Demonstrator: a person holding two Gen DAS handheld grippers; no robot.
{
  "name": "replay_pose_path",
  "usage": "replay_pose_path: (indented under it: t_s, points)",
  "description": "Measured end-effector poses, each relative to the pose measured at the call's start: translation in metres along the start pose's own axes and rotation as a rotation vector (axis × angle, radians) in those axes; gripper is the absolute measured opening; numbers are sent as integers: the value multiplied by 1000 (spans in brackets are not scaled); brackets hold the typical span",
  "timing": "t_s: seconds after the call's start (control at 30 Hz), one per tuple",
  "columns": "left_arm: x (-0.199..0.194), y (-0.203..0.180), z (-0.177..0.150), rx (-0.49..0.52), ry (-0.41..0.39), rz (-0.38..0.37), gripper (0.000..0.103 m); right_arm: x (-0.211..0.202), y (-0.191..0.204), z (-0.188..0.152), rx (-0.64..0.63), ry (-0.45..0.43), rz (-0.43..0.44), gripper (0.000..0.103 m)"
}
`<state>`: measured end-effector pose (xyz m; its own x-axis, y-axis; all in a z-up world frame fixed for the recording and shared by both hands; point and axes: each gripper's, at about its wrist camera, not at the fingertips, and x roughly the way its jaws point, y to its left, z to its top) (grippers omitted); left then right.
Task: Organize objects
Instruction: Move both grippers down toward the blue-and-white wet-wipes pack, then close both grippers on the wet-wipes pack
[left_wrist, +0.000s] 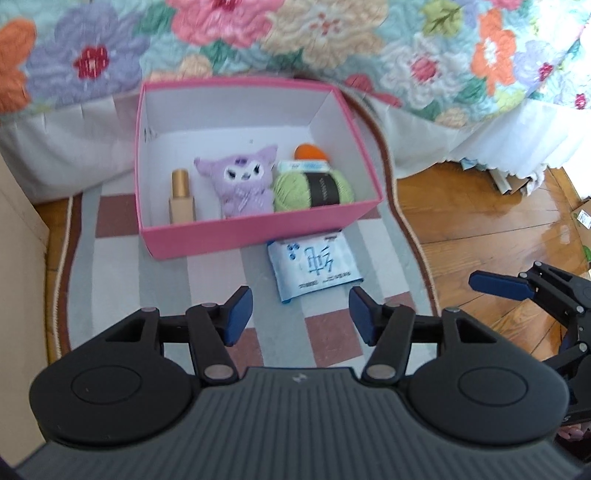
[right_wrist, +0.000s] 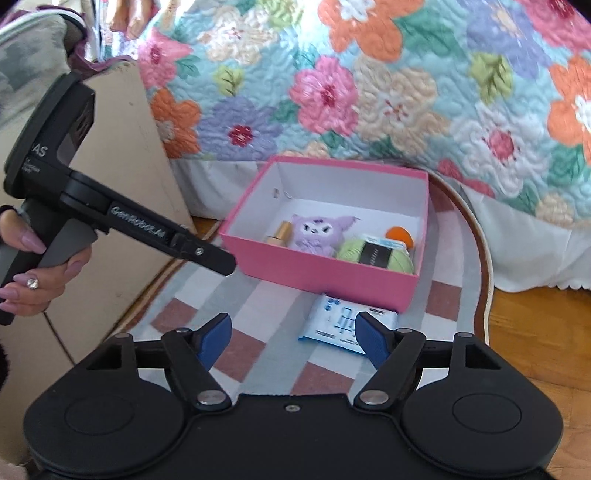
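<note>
From the left wrist camera, the left gripper (left_wrist: 301, 314) hangs spread over the checked rug (left_wrist: 207, 273), nothing between its blue pads. At the right edge the right gripper (left_wrist: 517, 291) is cut off; only 1 blue finger and some black linkage show. Everything is slightly blurred, and the print on the blue-and-white packet (left_wrist: 314, 267) cannot be read. That packet lies flat on the rug, just in front of the pink box (left_wrist: 255, 230), outside it. Inside the box, along the near wall, sit a gold-capped bottle (left_wrist: 181, 195), a purple plush toy (left_wrist: 242, 182), a ball of green yarn (left_wrist: 314, 188), and behind the yarn a small packet (left_wrist: 303, 166) and an orange object (left_wrist: 310, 151), mostly hidden.

From the right wrist camera, the right gripper (right_wrist: 293, 332) is spread wide and empty; its right pad covers part of the packet (right_wrist: 332, 321) on the rug. The left gripper (right_wrist: 225, 264) enters side-on from the left, held by a hand (right_wrist: 40, 273) cut off at the frame edge; its jaws cannot be judged here. The box (right_wrist: 325, 277) holds the same 5 things, the bottle (right_wrist: 282, 232) half hidden behind the plush (right_wrist: 317, 234). A floral quilt (right_wrist: 369, 92) hangs behind.
</note>
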<state>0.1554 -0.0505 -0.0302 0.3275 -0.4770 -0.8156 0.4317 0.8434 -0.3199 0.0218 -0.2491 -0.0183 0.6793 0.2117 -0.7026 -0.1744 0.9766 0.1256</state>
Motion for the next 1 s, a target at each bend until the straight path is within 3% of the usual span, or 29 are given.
replay_pose_path:
  t_s: [0.03,0.37,0.5,0.67,0.77,0.93,1.0]
  points:
    - [7,2,-2,0,3,2,57,8,-3,-5,5,-1,-5,86]
    - [74,25,-16,-42,-22,-1,58,76,-40,-39,50,-26,-65,86]
    - [101,30,-21,-58,-34,5,59,100,-61,-47,144,-18,-70,86]
    - [131,27,-28,-14,-59,82,57,129,-96,-53,334,9,-68,86]
    - [142,27,-29,-20,-61,65,57,141,-112,-58,451,20,-71,86]
    - [159,24,-26,-3,-67,52,56,159,-120,-65,455,28,-97,86]
    - [167,26,-24,-13,-58,13,53,166,-124,-67,487,33,-90,86]
